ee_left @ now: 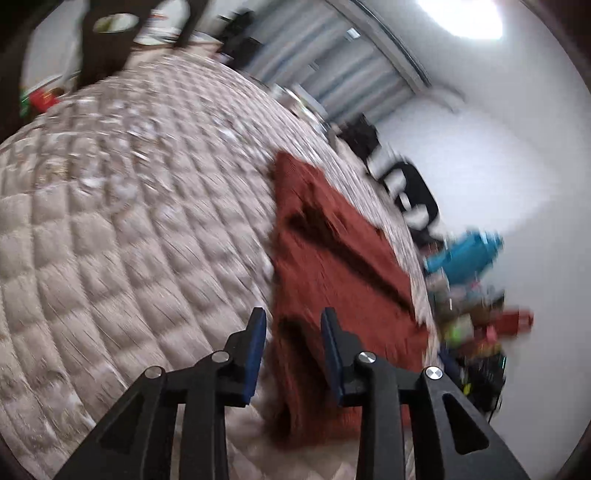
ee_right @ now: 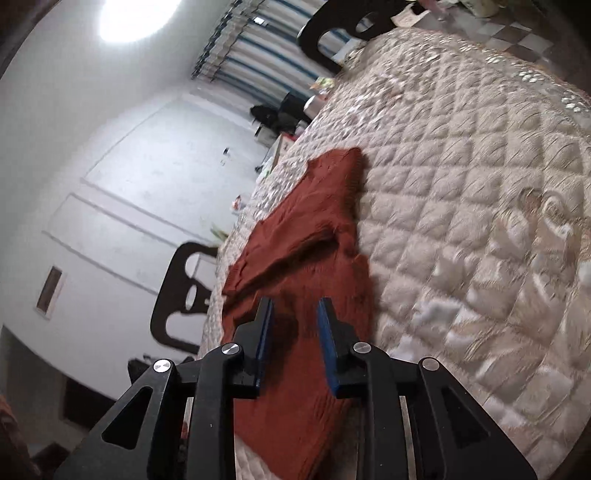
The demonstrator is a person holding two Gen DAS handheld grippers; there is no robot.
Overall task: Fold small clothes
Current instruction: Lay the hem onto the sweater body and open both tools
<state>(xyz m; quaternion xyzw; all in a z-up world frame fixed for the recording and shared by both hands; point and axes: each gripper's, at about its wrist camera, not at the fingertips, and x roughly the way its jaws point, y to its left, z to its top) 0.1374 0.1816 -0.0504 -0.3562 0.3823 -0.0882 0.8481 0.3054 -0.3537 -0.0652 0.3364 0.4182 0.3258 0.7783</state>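
A rust-red knitted garment (ee_left: 332,258) lies on the beige quilted bed cover (ee_left: 129,221), with folds and creases across it. It also shows in the right wrist view (ee_right: 303,251), near the bed's edge. My left gripper (ee_left: 293,317) is open and empty, hovering just above the near end of the garment. My right gripper (ee_right: 295,306) is open and empty, above the garment's near part. The left wrist view is blurred by motion.
The quilted cover (ee_right: 461,184) spreads wide beside the garment. A dark chair (ee_right: 184,295) stands beside the bed, another (ee_right: 332,29) at its far end. Blurred clutter, including a blue object (ee_left: 465,254), sits beyond the bed edge. White walls and striped curtains behind.
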